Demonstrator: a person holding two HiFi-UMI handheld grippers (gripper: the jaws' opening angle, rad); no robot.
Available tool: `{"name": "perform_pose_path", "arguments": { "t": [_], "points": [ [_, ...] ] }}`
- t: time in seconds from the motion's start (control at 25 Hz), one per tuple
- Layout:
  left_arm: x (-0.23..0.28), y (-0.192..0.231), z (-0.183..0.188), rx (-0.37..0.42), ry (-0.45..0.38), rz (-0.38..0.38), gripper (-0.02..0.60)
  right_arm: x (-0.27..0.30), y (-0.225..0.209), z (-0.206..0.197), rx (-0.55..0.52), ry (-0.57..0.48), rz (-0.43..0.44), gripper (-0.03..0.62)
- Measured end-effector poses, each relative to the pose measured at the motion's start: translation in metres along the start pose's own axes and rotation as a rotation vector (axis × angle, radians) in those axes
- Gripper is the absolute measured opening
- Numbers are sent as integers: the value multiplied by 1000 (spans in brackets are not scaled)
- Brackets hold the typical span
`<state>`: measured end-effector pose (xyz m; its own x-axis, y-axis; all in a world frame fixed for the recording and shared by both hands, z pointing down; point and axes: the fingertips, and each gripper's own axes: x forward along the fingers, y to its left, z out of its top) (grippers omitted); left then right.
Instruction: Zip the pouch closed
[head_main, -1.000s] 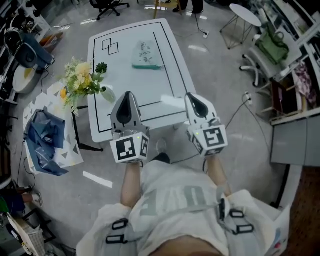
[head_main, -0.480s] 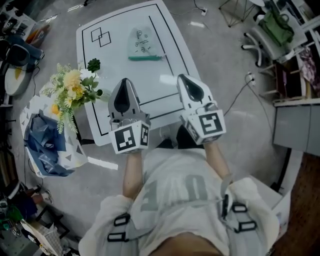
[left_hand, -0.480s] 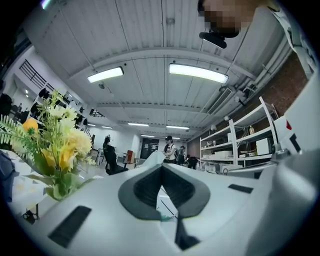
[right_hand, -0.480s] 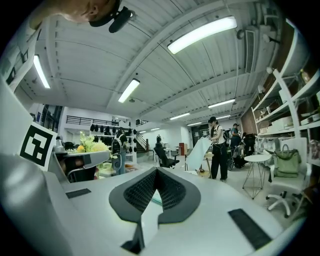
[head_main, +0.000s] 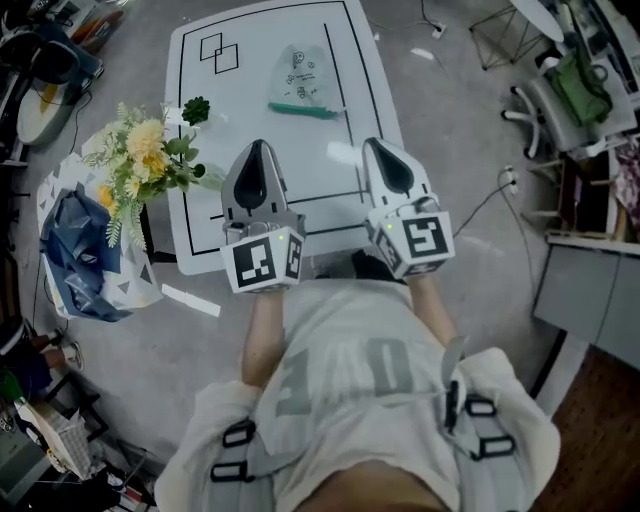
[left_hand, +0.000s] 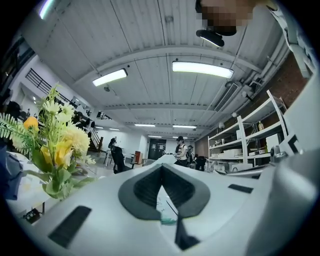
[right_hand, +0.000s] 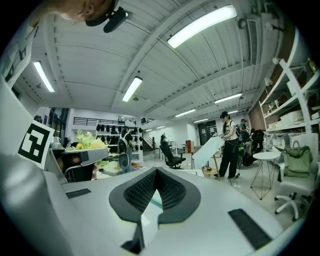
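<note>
The pouch (head_main: 300, 82) is translucent with a teal zip strip along its near edge, and it lies flat at the far middle of the white table (head_main: 200, 215). Both grippers hover level over the table's near part, well short of the pouch. My left gripper (head_main: 257, 146) is shut with nothing between its pads. My right gripper (head_main: 376, 143) is also shut and empty. In the left gripper view the closed jaws (left_hand: 161, 168) point at the table, and a sliver of the teal strip (left_hand: 168, 220) shows below them. The right gripper view shows its jaws (right_hand: 156, 170) pressed together.
A bunch of yellow and white flowers (head_main: 148, 160) stands at the table's left edge, close to my left gripper. A blue bag (head_main: 82, 250) lies on the floor to the left. Chairs and a cable (head_main: 490, 195) are to the right. Two black squares (head_main: 218, 52) mark the far left corner.
Both grippers have moved forward from the table's near edge to over its near part, still shut. The pouch has not moved on the table.
</note>
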<state>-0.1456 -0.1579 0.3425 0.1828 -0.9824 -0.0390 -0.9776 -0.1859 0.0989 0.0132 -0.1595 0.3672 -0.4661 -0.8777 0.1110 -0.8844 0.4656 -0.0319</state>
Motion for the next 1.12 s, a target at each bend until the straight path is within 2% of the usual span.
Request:
{"name": "perform_pose_path", "arguments": {
  "t": [0.2, 0.52, 0.72, 0.92, 0.96, 1.0, 1.04, 1.12],
  "points": [
    [7, 5, -1, -44, -15, 47, 8, 8, -7, 1, -4, 1, 33, 6],
    [15, 7, -4, 31, -6, 55, 8, 18, -16, -4, 23, 12, 48, 6],
    [17, 13, -6, 30, 0, 66, 9, 21, -21, -8, 50, 32, 35, 6],
    [17, 10, -13, 41, 25, 30, 11, 24, -14, -14, 59, 52, 86, 9],
    [18, 9, -15, 41, 31, 15, 27, 25, -13, -16, 61, 62, 93, 32],
    [19, 7, -16, 37, 39, -5, 98, 26, -11, -19, 60, 74, 99, 132],
    [21, 6, -19, 32, 49, -25, 151, 28, -11, -21, 55, 86, 102, 175],
    [23, 5, -24, 30, 70, -47, 198, 31, -11, -25, 39, 103, 100, 235]
  ]
}}
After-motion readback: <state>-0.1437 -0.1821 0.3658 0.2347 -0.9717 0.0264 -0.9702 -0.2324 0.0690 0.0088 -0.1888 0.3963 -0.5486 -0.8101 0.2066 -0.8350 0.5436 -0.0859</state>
